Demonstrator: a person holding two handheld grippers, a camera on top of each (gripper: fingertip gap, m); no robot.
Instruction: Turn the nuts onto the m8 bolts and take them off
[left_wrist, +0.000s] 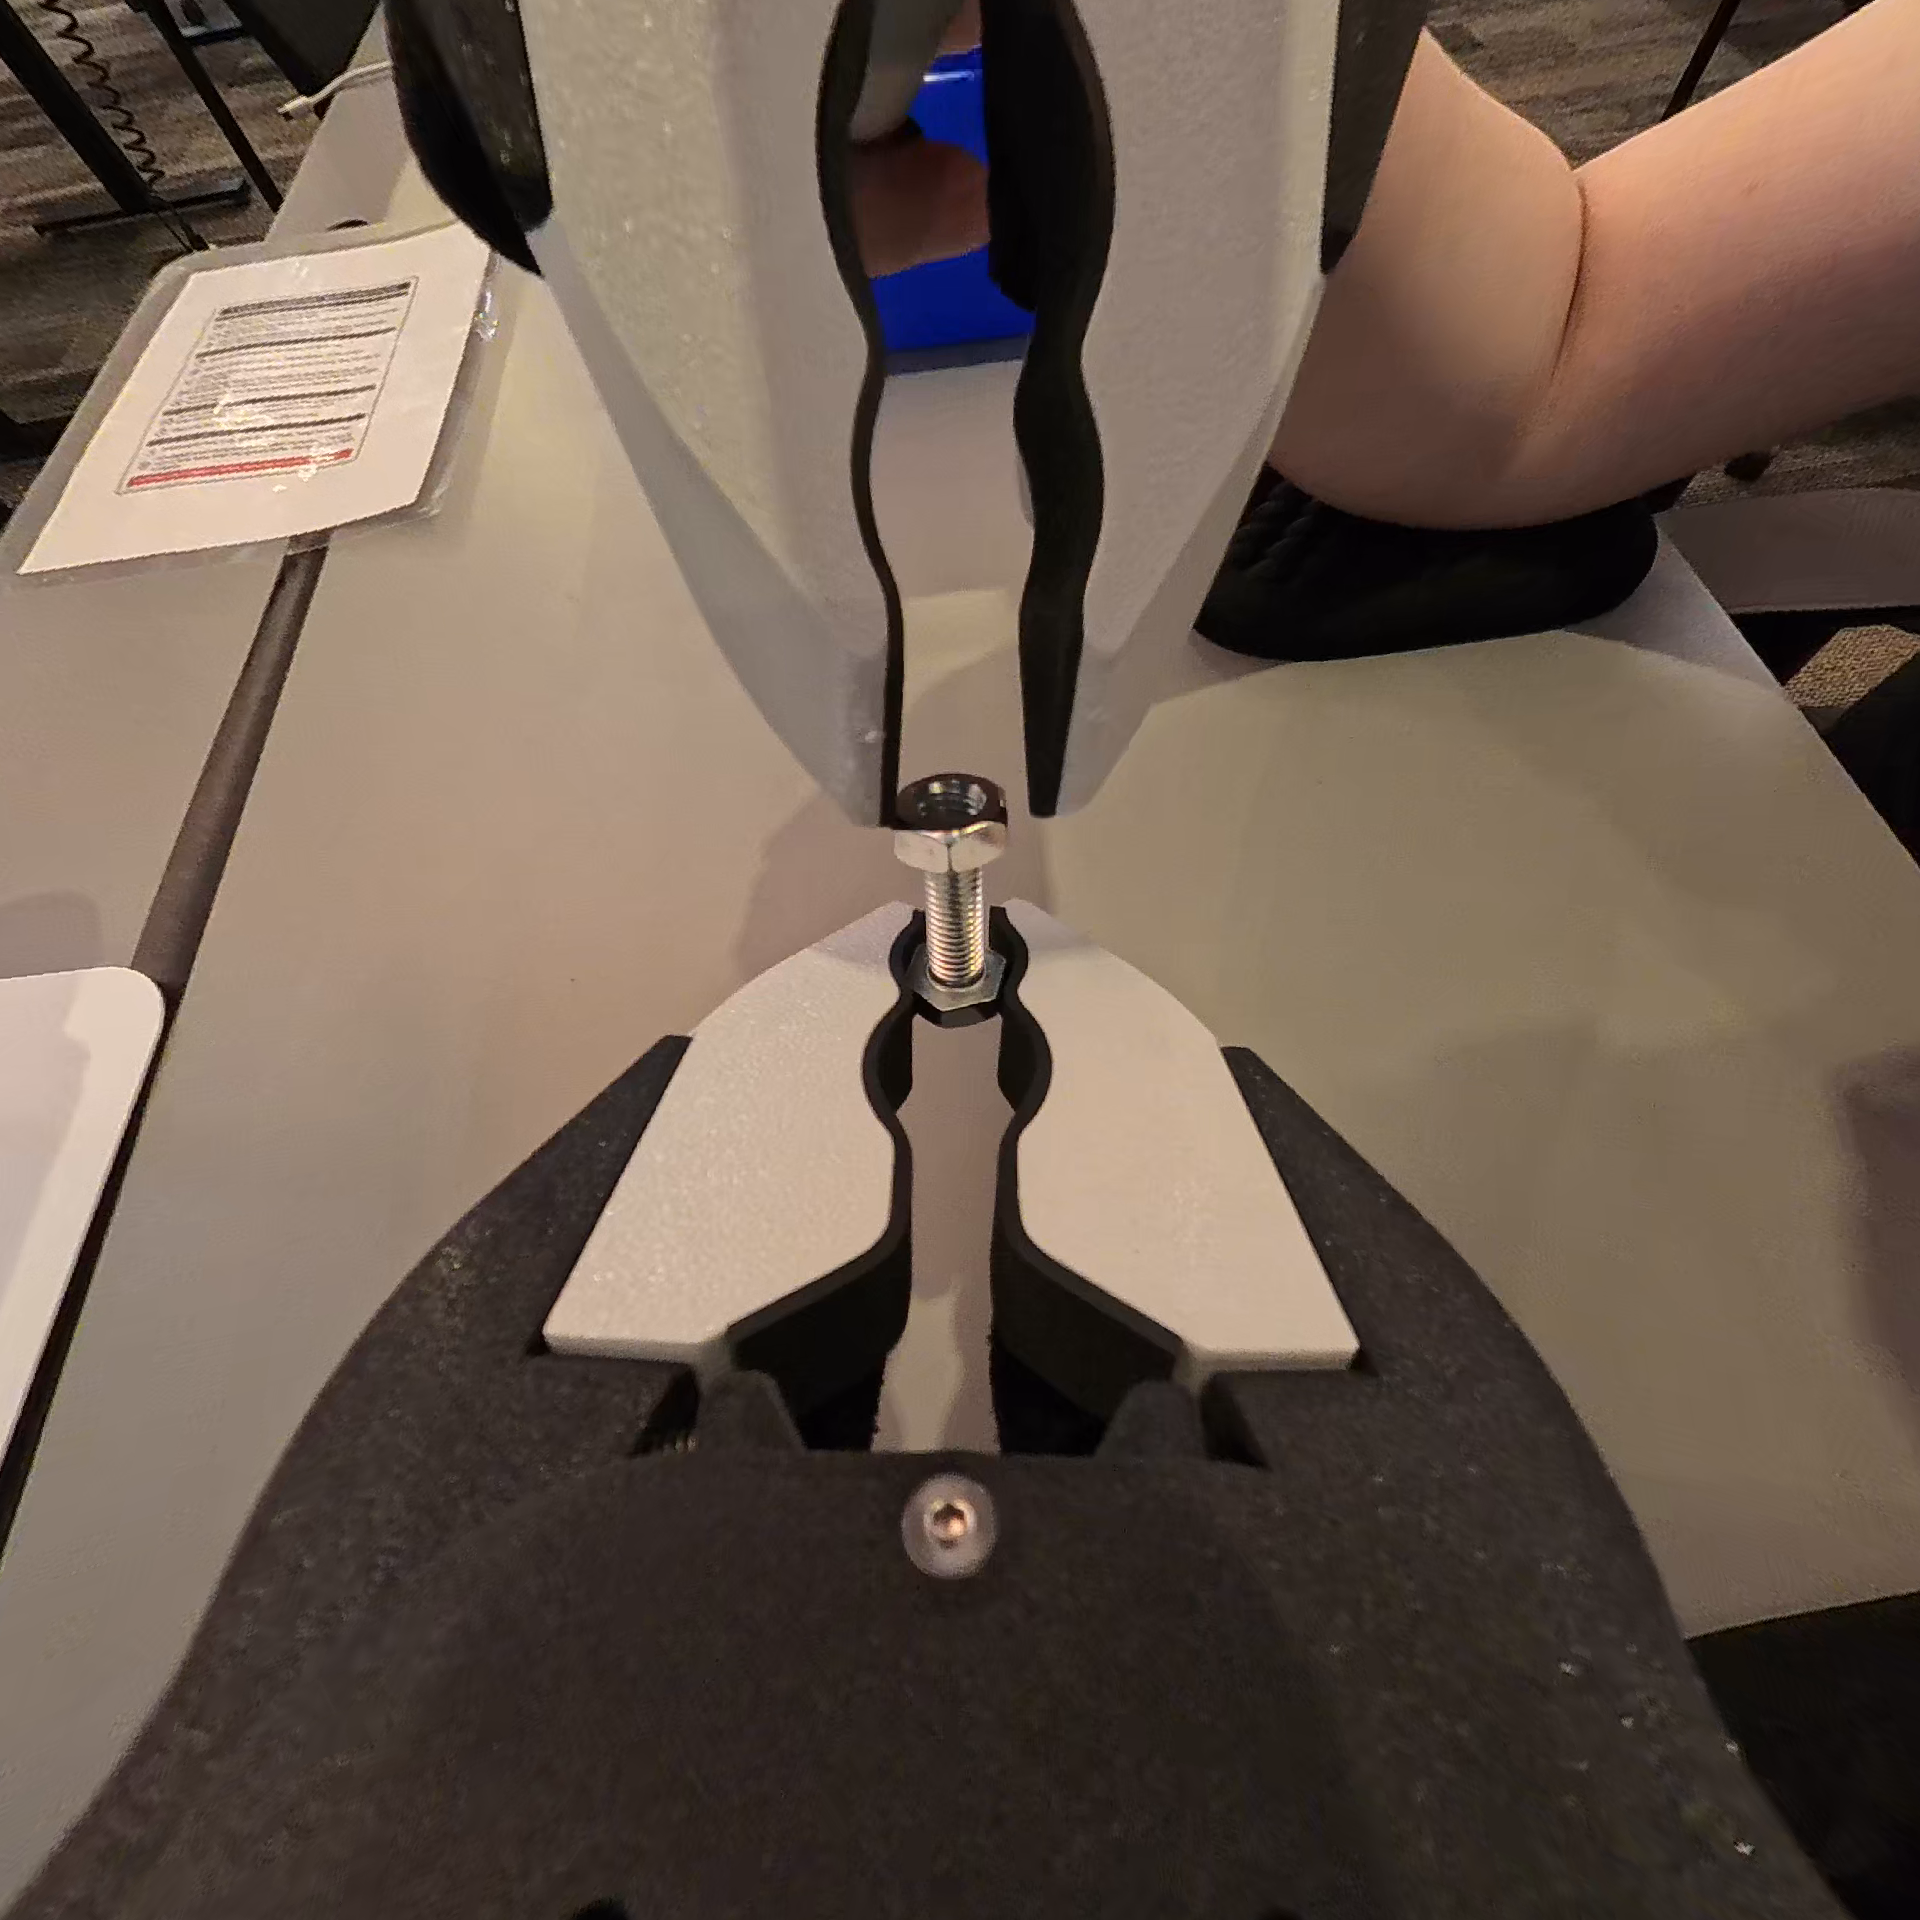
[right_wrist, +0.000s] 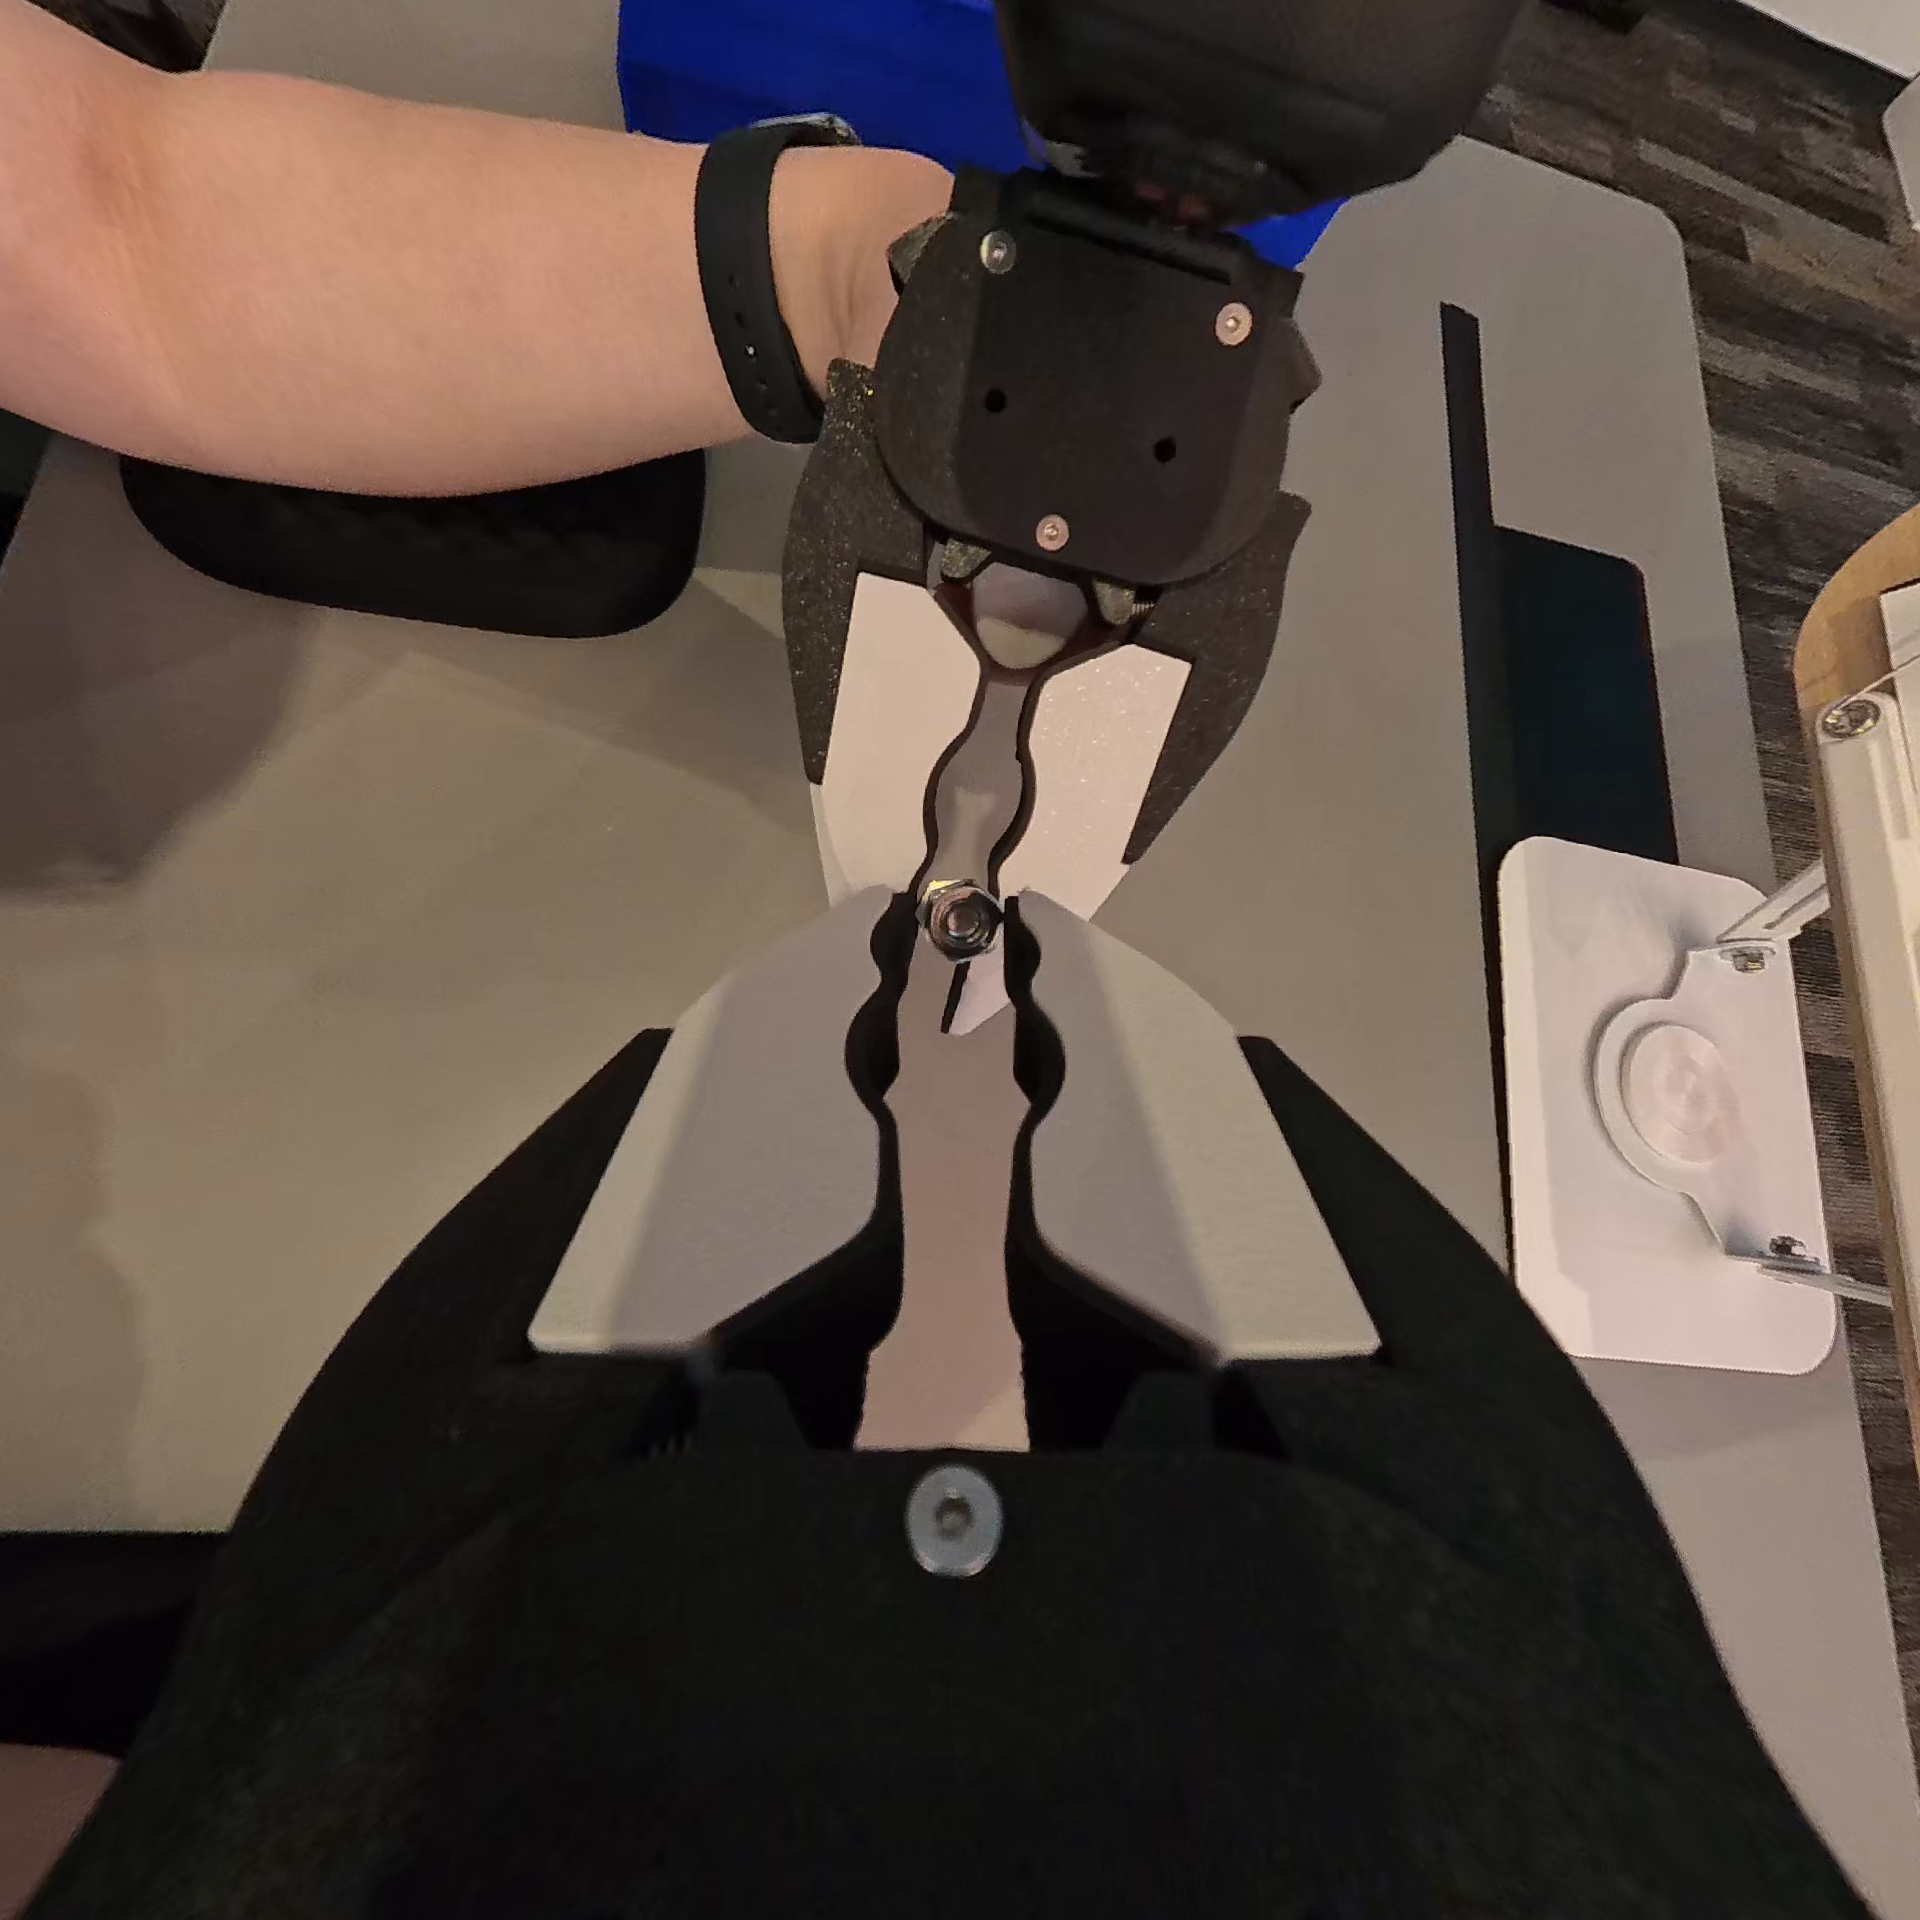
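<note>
Above the grey counter (left_wrist: 520, 831) the two tools meet nose to nose, and the step in hand looks like turning the nut at the very tip of the thread. Whether it is going on or coming off cannot be told from this moment.

The left gripper (left_wrist: 953, 940) has its jaws clamped on the head end of the bolt (left_wrist: 951, 914), which it holds clear of the counter with the shank pointing straight away from it. The right gripper (right_wrist: 958, 914) comes in from beyond the bolt's free end. Its jaws bracket the nut (left_wrist: 951, 831) but seem slightly apart: one pad touches a flat, and the other shows a sliver of gap. The nut sits on the last threads of the bolt, square to the shank as far as can be seen, with most of the thread bare between it and the head.

The next move likely calls for the right jaws to close firmly on two opposite flats and then roll about the bolt's axis while the left gripper keeps the head from turning. A skewed pinch could cross the thread or let the nut drop.

One container shows — a blue bin (left_wrist: 935, 301) on the counter well beyond the bolt, behind the right gripper. Only parts of its wall are visible, so what it holds cannot be told.
</note>
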